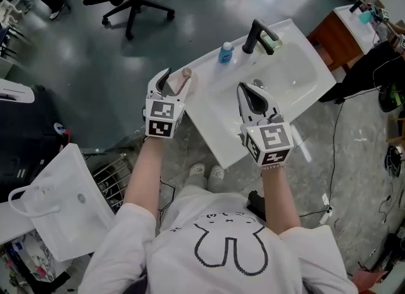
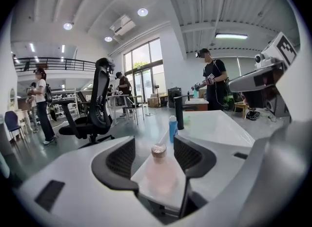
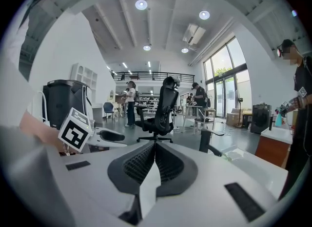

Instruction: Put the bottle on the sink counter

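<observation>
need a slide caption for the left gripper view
Left claw open around a pink bottle standing on a corner of the sink counter, blue bottle and black faucet beyond.

Bottle (image 1: 184,81) stands on sink counter (image 1: 218,128), left of faucet (image 1: 254,35).

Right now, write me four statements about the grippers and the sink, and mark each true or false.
1. The pink bottle stands upright on a corner of the sink counter. True.
2. The left gripper is clamped on the pink bottle. False: its jaws stand apart on either side of the bottle, with no pad pressing on it.
3. The right gripper has its jaws together with nothing between them. True.
4. The blue bottle lies on its side in the basin. False: it stands upright beside the black faucet.
</observation>
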